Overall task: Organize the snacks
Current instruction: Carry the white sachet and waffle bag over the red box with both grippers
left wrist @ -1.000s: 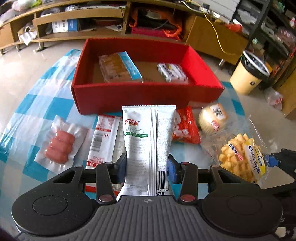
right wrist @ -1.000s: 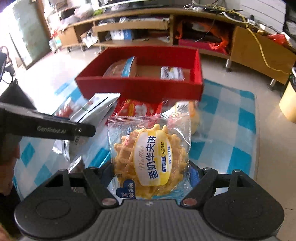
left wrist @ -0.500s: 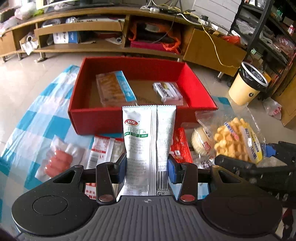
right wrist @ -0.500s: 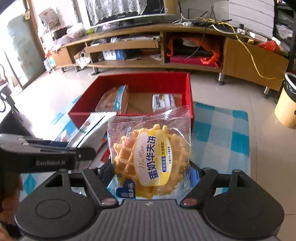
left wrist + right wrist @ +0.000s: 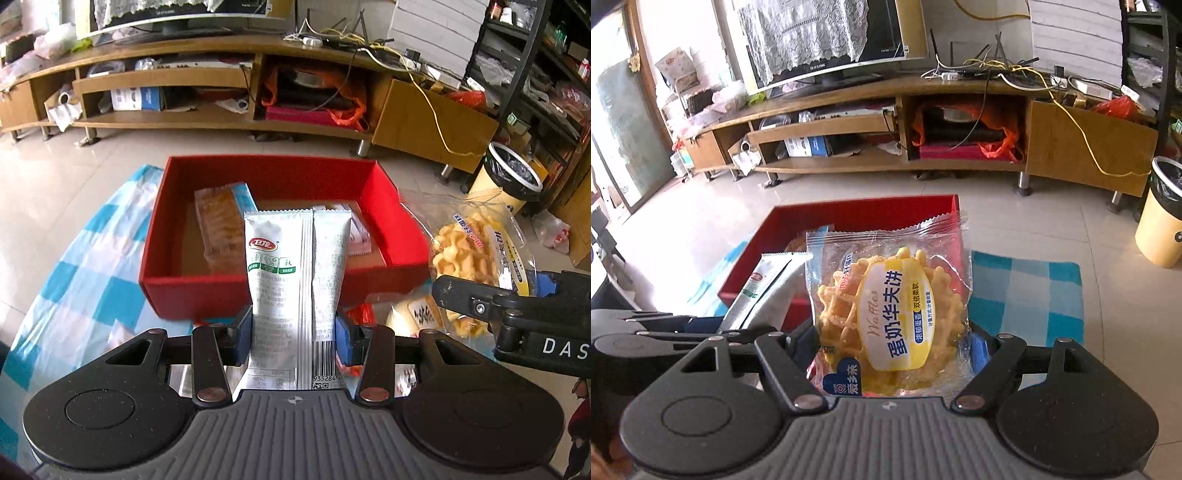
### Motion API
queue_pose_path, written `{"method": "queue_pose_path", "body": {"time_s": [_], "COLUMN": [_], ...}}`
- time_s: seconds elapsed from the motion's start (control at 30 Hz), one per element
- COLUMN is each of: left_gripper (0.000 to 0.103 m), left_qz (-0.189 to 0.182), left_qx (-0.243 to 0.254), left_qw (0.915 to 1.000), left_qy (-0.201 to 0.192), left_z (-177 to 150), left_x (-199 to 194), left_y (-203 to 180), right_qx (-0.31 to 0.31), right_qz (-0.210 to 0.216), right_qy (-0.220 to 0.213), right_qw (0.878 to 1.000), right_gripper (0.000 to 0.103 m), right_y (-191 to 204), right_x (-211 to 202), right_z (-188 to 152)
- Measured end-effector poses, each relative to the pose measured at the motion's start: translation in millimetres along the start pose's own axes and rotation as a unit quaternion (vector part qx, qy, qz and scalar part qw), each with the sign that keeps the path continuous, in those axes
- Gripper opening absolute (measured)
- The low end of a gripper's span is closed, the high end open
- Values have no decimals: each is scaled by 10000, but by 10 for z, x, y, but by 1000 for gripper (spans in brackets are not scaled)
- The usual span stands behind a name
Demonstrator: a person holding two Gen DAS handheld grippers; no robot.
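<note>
On the blue-and-white checked cloth [image 5: 79,284] sits the red box [image 5: 207,295], the largest thing in play and the place the snacks are evidently bound for. It already holds two packets: an orange-brown bar with a blue edge [image 5: 219,225] along its left side and a small white packet [image 5: 360,230] toward the right, so part of the sorting looks done. Two more are in the air, just short of the box's near wall. The left gripper [image 5: 293,334] is clamped on a tall white sachet [image 5: 297,280], which stands upright between the blue pads; the right gripper [image 5: 892,349] is closed around a clear-wrapped waffle [image 5: 892,317], held face-up. Neither is inside the box yet, so both drops remain. Below the near wall, a round pale bun [image 5: 413,315] and a red packet [image 5: 364,310] lie on the cloth, seemingly left to collect; more may be hidden behind the grippers.
</note>
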State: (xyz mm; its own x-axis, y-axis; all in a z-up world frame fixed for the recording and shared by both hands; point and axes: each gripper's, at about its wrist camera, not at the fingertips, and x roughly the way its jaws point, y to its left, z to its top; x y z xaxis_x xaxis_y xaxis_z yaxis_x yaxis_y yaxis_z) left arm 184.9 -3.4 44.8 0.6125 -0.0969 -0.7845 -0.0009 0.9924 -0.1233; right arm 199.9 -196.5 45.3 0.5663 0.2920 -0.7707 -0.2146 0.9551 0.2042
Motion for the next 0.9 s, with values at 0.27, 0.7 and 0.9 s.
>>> {"method": "queue_pose_path", "body": {"time_s": [0.27,0.7,0.9], "left_gripper": [52,52,52], "left_qz": [64,177,227], "left_qx": [-71,-124,-152], "left_qw": [9999,9994,9992], "left_qy": [-136,-264,-277], "left_z": [176,362,441], "left_x": [44,126,189], "left_y": [55,105,132], "right_qx": [121,155,209], "right_qz": [-25,-58,-96], "right_qy": [-160,-246,-232], "right_qw": [9998,9996,9995], "right_gripper": [77,77,77], "right_y": [-26,-22,-30], "right_x": [88,212,306], "right_z": [210,371,433]}}
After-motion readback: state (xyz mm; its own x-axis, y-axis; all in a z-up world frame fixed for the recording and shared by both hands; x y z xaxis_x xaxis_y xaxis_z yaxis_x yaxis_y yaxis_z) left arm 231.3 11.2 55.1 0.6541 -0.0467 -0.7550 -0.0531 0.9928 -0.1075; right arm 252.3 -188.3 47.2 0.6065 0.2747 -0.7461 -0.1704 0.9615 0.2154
